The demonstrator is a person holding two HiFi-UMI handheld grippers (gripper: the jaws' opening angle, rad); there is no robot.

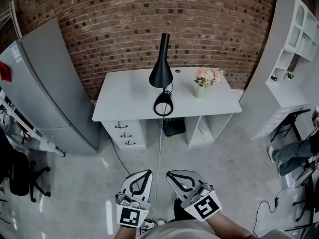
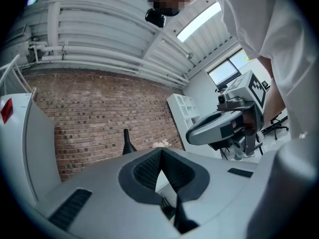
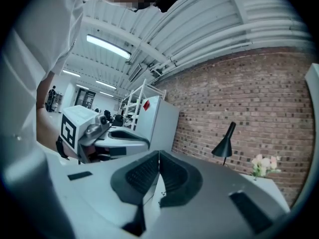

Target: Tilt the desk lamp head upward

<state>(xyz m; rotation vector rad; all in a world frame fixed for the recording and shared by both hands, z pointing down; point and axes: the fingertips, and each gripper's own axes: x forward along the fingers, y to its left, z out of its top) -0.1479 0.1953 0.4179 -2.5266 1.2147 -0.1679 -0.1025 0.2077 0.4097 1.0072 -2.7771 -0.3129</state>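
Our left gripper (image 1: pixel 147 173) and right gripper (image 1: pixel 170 175) pinched closed on nothing, desk lamp (image 1: pixel 161 72) whole on the desk (image 1: pixel 124 101) in our head view, only its tip clearing the jaws in the left gripper view

Both grippers are held low and close to the body, side by side, slightly apart, pointing forward. The left gripper (image 1: pixel 146 175) has its jaws together at the tips with nothing between them. The right gripper (image 1: pixel 171 175) is the same, jaws together and empty. The left marker cube (image 1: pixel 131 216) and right marker cube (image 1: pixel 205 206) face up.
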